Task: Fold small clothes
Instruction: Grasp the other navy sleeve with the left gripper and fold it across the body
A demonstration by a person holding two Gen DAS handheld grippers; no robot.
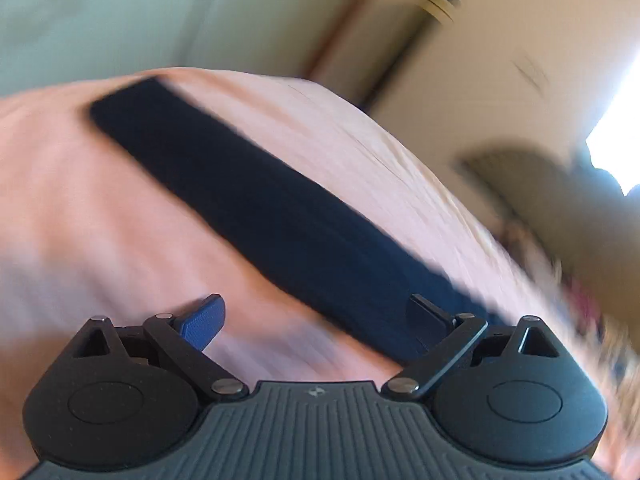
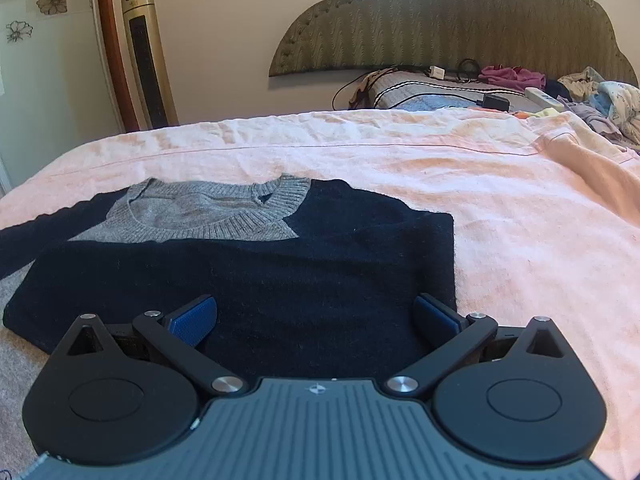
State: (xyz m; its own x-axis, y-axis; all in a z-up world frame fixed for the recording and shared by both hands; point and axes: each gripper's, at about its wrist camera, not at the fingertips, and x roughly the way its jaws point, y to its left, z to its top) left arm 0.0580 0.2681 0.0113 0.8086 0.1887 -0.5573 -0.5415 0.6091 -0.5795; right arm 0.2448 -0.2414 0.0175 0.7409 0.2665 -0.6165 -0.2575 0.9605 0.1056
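A small navy sweater [image 2: 256,276] with a grey yoke and ribbed collar [image 2: 208,216] lies flat on a pink bedspread [image 2: 500,220]. Its right side is folded in along a straight edge. My right gripper [image 2: 316,320] hovers over the lower body of the sweater, open, with nothing pinched between its blue pads. The left wrist view is blurred by motion. There a long navy sleeve [image 1: 248,200] runs diagonally across the pink bedspread [image 1: 72,208]. My left gripper [image 1: 316,320] is open above the sleeve's near end, and its right finger [image 1: 430,316] overlaps the dark cloth.
A padded green headboard [image 2: 460,20] stands at the back, with a pillow, cables and a power strip [image 2: 544,98] below it. Loose clothes [image 2: 600,100] pile at the back right. A tall gold fan heater [image 2: 146,52] stands by a wooden door frame at the left.
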